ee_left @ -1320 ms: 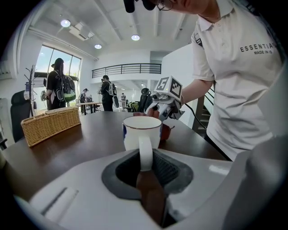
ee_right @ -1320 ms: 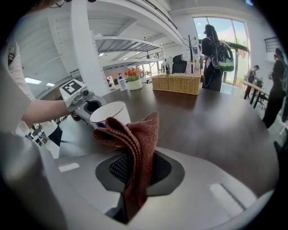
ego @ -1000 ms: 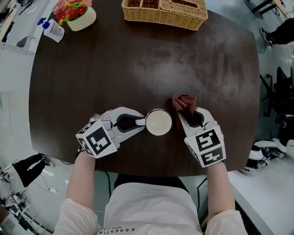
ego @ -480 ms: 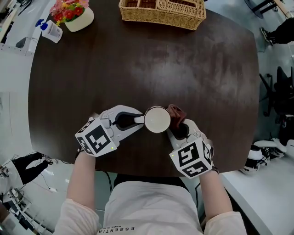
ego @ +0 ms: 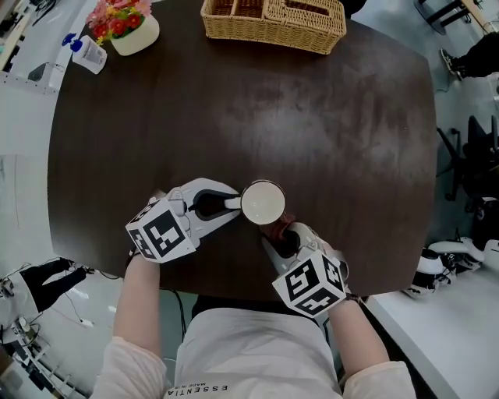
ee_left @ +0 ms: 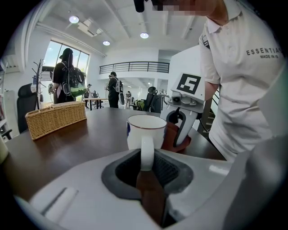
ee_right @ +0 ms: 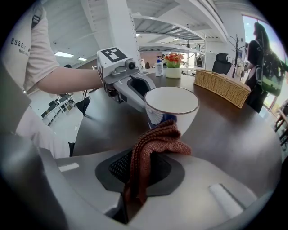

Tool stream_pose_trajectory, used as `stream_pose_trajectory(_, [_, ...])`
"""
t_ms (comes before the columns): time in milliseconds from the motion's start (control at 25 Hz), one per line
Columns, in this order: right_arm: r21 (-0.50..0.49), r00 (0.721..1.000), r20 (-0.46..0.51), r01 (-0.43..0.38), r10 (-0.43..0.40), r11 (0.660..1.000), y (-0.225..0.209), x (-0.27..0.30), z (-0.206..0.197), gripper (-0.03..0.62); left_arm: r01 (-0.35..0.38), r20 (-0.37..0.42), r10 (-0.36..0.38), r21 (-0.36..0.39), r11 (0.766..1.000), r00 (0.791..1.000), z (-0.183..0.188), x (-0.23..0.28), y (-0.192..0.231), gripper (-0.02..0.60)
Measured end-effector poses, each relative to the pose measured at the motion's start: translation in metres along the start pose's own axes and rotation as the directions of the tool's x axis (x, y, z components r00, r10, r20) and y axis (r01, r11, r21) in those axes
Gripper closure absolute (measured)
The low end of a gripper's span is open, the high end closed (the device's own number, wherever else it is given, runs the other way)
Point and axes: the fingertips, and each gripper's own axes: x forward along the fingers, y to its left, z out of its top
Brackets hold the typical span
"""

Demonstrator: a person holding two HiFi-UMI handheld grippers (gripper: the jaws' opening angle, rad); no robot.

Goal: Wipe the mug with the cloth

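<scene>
Low in the centre of the head view, the mug (ego: pixel 263 203) stands upright on the dark worktop (ego: pixel 234 117), near its lower edge. The left tool (ego: pixel 231 204) is clamped on the mug's handle (ee_left: pixel 147 152), steadying it. The right tool (ego: pixel 279 234), just below and right of the mug, is clenched on the brown cloth (ee_right: pixel 155 143), whose bunched free end presses against the mug's outer wall under the rim. I judge the wiping under way on that side. The far side, rim and inside look left to do, though no dirt can be made out. Room is wide toward the top of the frame, where a basket (ego: pixel 273 19) sits well apart. The worktop's lower edge lies close behind both tools.
</scene>
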Motion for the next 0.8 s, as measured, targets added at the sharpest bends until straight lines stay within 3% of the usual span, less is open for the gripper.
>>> stream_pose_trajectory(240, [-0.045, 0.998, -0.031, 0.058, -0.059, 0.997, -0.034, -0.021, -0.009, 0.514, 0.099, -0.041, -0.096, 0.059, 0.993, 0.994, 0.0, -0.002, -0.001, 0.503])
stream_pose_trajectory(480, [-0.234, 0.991, -0.038, 0.113, -0.125, 0.966, -0.1, -0.025, 0.012, 0.514, 0.228, -0.092, -0.216, 0.152, 0.962, 0.972, 0.001, -0.004, 0.005, 0.503])
stream_pose_trajectory(640, [-0.411, 1.0, -0.022, 0.005, -0.016, 0.911, -0.117, -0.002, 0.042, 0.514, 0.284, -0.098, -0.27, 0.167, 0.944, 0.958, 0.001, -0.003, 0.01, 0.503])
stream_pose_trajectory(800, [-0.477, 0.987, -0.013, -0.147, 0.16, 0.867, -0.112, 0.008, 0.072, 0.514, 0.314, -0.087, -0.304, 0.162, 0.935, 0.949, 0.002, -0.003, 0.01, 0.503])
